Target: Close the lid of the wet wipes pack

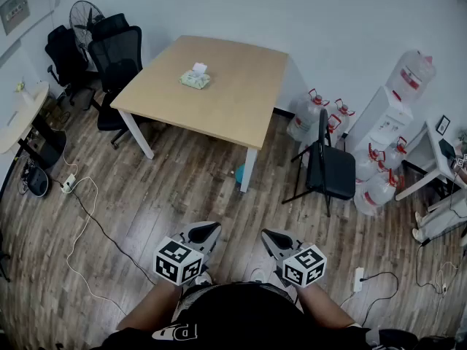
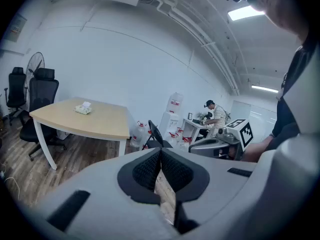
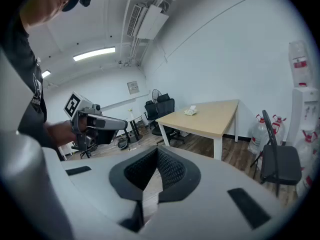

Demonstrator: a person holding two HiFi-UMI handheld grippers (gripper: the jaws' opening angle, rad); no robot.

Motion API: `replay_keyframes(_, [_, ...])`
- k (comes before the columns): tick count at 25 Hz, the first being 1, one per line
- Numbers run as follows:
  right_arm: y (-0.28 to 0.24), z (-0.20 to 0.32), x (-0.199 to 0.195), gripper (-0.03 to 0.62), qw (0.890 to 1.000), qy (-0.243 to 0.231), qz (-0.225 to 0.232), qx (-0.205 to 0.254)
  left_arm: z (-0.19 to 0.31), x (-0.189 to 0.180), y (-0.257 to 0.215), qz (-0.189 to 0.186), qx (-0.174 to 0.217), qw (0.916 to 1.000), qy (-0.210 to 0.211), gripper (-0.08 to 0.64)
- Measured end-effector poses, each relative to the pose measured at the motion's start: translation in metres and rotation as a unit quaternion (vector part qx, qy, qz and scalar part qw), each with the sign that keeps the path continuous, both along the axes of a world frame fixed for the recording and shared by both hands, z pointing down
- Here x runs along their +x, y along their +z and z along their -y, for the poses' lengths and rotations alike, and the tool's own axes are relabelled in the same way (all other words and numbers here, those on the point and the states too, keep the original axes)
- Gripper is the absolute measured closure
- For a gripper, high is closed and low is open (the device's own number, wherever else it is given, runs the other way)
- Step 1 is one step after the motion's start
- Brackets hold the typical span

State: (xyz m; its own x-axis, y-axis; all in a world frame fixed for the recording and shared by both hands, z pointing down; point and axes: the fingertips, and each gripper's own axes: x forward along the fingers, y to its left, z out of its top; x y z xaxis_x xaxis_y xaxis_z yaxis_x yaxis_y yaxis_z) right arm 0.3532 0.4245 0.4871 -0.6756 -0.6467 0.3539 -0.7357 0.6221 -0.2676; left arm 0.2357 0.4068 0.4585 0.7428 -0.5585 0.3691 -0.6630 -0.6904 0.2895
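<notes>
While the person stands on the brown wood-plank floor [image 1: 182,188], both hand-held grippers are held low in front of the body, well apart from the task's thing. The left gripper [image 1: 206,230] has its black ribbed fingers [image 2: 147,170] pressed together at the tips with nothing between them. The right gripper [image 1: 273,237] is closed the same way and is just as empty. Far across the room, the pale green wet wipes pack [image 1: 195,79] lies on the square light-wood table [image 1: 233,108], toward its far left part. Something white stands up from the pack's top, perhaps a wipe or the raised lid; it is too small to tell. Black office chairs [image 1: 117,49] stand left of the table, and a black folding chair [image 1: 330,168] stands to its right.
</notes>
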Motion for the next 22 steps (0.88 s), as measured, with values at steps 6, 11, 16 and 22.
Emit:
replay_keyframes(6, [0.0,-0.002,-0.006,0.589,1.0,-0.006,0.0,-0.001,0.0,-0.005,0.001,0.001,0.0,1.0,-0.004,0.541])
replay_keyframes(11, [0.0,0.0,-0.009,0.589,1.0,-0.008,-0.001,0.0,0.004,-0.011,0.0,0.001,0.002,0.9999,-0.01,0.541])
replay_keyframes(16, [-0.003,0.0,-0.02,0.589,1.0,-0.024,0.01,0.01,0.005,-0.015,0.005,0.0,-0.001,0.9999,-0.012,0.541])
replay_keyframes(22, [0.001,0.003,-0.044,0.589,0.998,-0.054,-0.021,0.017,0.009,-0.028,0.005,-0.007,-0.001,0.9998,-0.016,0.541])
